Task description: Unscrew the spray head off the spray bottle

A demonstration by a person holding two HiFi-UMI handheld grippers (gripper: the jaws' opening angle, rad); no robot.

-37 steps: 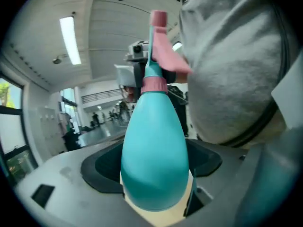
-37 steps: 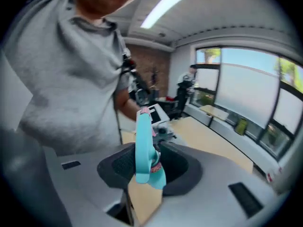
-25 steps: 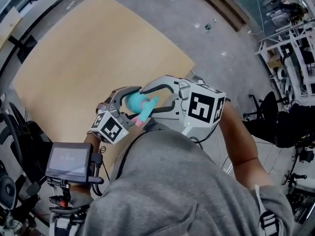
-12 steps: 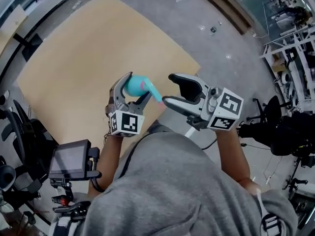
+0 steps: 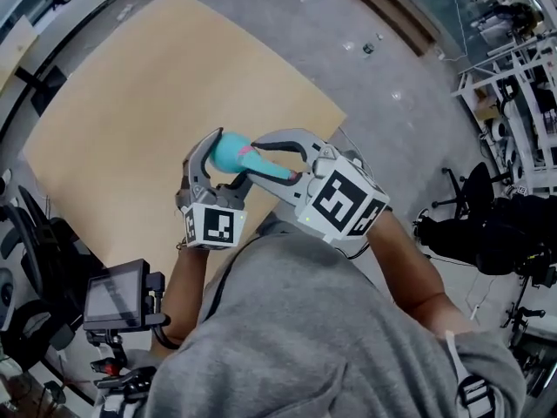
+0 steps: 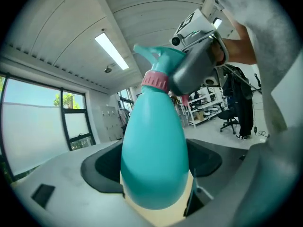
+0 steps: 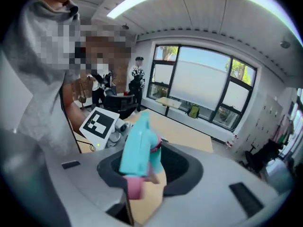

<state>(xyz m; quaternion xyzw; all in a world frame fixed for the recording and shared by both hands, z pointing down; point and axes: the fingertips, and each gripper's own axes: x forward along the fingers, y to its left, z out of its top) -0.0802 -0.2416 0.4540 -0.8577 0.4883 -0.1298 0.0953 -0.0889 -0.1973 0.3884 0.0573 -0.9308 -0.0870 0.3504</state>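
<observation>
A teal spray bottle (image 5: 226,151) hangs above the tan table (image 5: 122,120), close in front of the person's chest. My left gripper (image 5: 230,157) is shut on its rounded body (image 6: 154,150), which fills the gap between both pads. The pink collar (image 6: 155,81) and teal spray head (image 6: 158,56) point away from that gripper. My right gripper (image 5: 266,160) comes in from the right. Its jaws have just been closing, with the spray head (image 7: 137,145) between them, and they now press on it. The pink trigger (image 7: 134,188) sits low between those jaws.
A small screen on a mount (image 5: 117,294) stands at the lower left beside the person's grey sleeve. Grey floor surrounds the table, with an office chair (image 5: 474,185) and shelving at the right. People (image 7: 137,77) stand far back near the windows.
Half a second ago the right gripper stood off to the right with its jaws wide. It has come back and closed on the spray head. The left gripper turned with the bottle.
</observation>
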